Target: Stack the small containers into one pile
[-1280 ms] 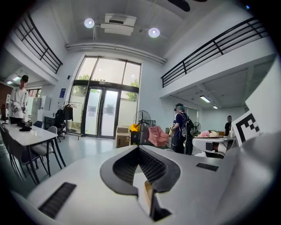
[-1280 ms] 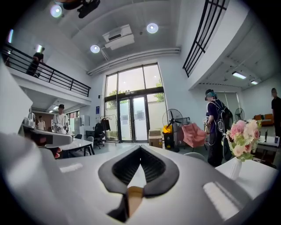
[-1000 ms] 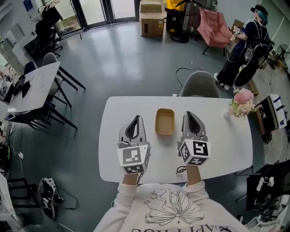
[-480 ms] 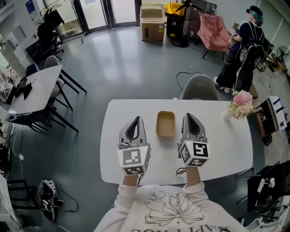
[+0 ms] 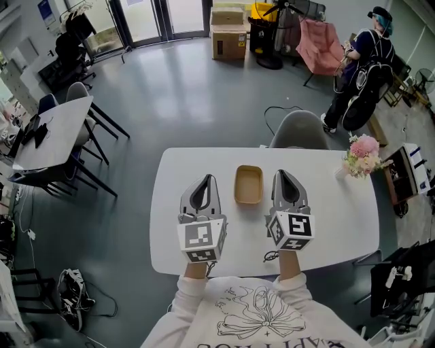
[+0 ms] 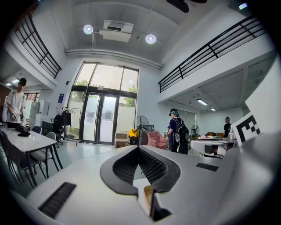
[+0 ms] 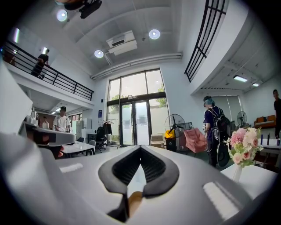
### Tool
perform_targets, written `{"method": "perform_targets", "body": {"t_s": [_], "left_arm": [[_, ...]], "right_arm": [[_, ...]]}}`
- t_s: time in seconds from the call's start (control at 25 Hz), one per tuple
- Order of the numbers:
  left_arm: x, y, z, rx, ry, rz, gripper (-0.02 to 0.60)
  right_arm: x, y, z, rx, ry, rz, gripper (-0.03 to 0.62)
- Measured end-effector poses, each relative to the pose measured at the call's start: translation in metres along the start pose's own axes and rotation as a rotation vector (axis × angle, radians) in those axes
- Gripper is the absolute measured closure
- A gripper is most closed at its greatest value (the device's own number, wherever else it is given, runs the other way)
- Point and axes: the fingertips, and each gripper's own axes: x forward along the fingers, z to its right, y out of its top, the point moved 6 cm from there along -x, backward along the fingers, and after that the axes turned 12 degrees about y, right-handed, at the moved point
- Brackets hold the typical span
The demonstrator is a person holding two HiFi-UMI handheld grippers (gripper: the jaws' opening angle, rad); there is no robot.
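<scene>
Hovering over the white table (image 5: 340,224), the left gripper (image 5: 204,180) and right gripper (image 5: 284,175) are both clenched on nothing. The tan container (image 5: 247,185) sits mid-frame between them, touching neither (one pile already? can't count layers). Next move, I'd guess, is opening a jaw if any stray remains. Pink flowers (image 5: 365,146) stand at the right, a grey chair (image 5: 299,129) sits above, and the room is big with a grey floor.

Bright, even daylight through glass doors (image 5: 153,17) at eleven o'clock; soft shadows (gripper views bulge, corners black).
</scene>
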Motion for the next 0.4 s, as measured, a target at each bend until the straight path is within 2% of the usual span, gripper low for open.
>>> {"method": "perform_targets", "body": {"t_s": [0.4], "left_arm": [[0.0024, -0.0003, -0.0023, -0.002, 0.006, -0.006, 0.574]], "right_arm": [[0.0034, -0.0011, -0.0016, 0.003, 0.007, -0.007, 0.583]]}}
